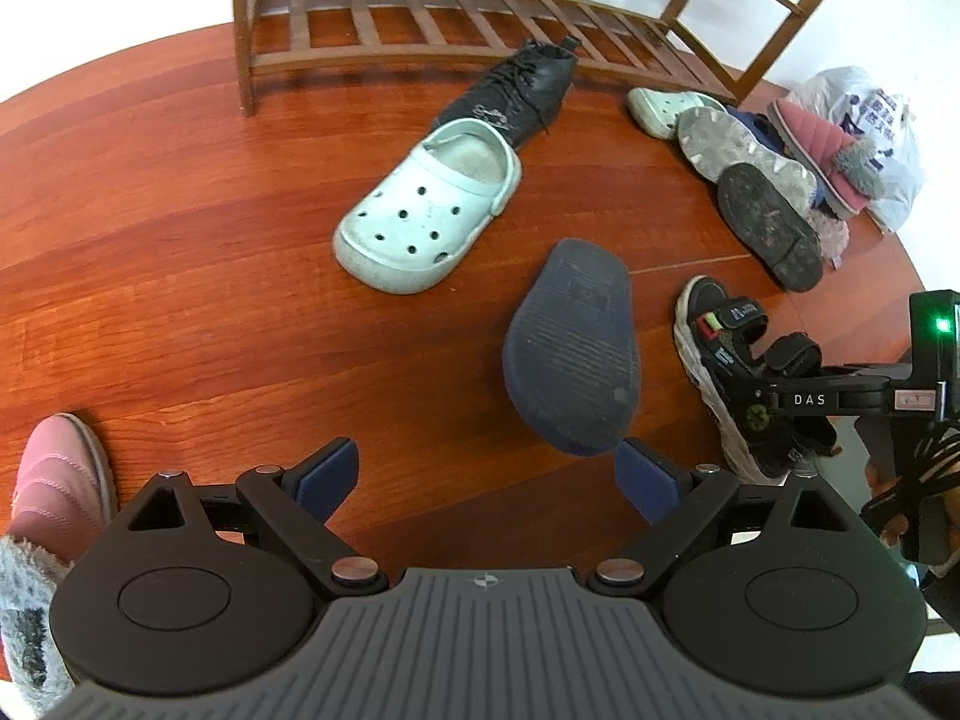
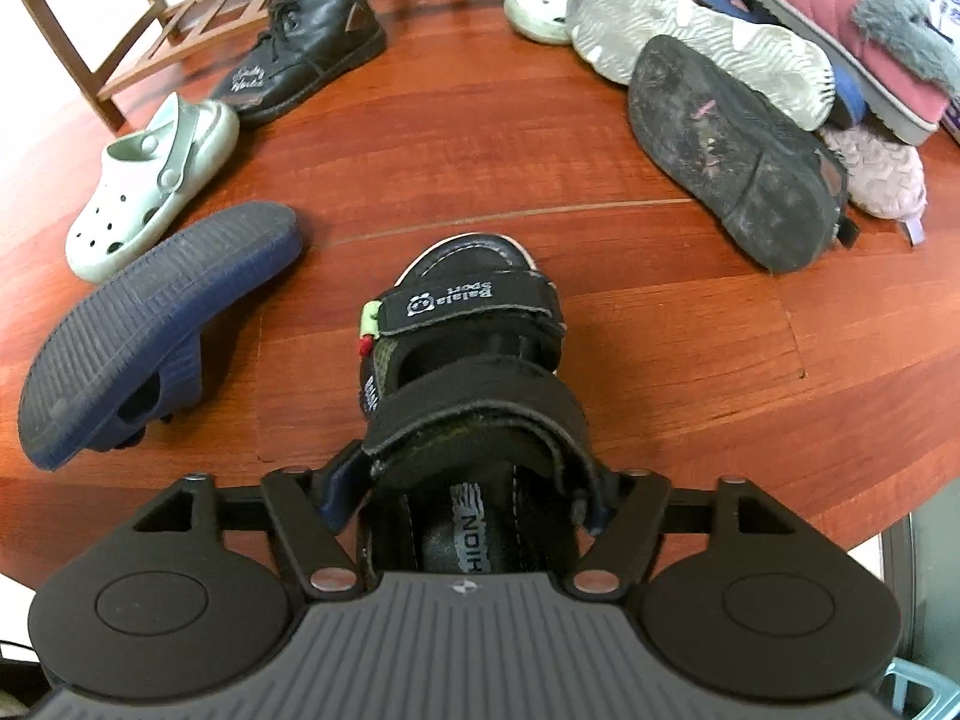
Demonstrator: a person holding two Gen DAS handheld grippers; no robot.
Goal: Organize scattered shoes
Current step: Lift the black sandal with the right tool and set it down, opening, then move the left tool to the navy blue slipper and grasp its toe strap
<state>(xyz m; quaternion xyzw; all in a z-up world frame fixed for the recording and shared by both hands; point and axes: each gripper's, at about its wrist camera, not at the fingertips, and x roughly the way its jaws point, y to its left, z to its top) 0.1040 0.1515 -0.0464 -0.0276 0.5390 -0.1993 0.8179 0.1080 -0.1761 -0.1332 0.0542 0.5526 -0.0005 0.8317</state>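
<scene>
The right gripper [image 2: 474, 492] has its two fingers closed around the heel part of a black children's sandal with hook-and-loop straps [image 2: 468, 360], one blue pad on each side of the rear strap. The sandal stands on its sole on the reddish-brown wooden floor [image 2: 540, 138], its toe pointing to 12 o'clock in the right wrist view.

The left gripper [image 1: 486, 468] holds nothing; its jaws stand wide apart above the floor, and the blue pads [image 1: 327, 471] are both free. Just beyond its right pad, at about 1 o'clock, lies a dark blue rubber slipper turned sole-up [image 1: 570, 354] (its ribbed sole faces the camera). At 11 o'clock from this slipper rests a pale mint-green foam clog with round holes [image 1: 420, 204], and behind the clog, touching its heel, lies a black leather lace-up boot [image 1: 516, 90] on its side, near the brown slatted wooden shoe rack [image 1: 420, 24] at 12 o'clock.

At 2 o'clock in the left wrist view there is a pile: a second mint clog [image 1: 660, 108], a grey worn sneaker sole-up [image 1: 738, 150], a black dirty-soled shoe [image 1: 768, 222] leaning on it, and a pink quilted slipper with grey fur trim [image 1: 828, 150] in front of a white plastic bag [image 1: 876, 120]. A matching pink slipper [image 1: 60, 480] lies at 8 o'clock, beside the left gripper.
</scene>
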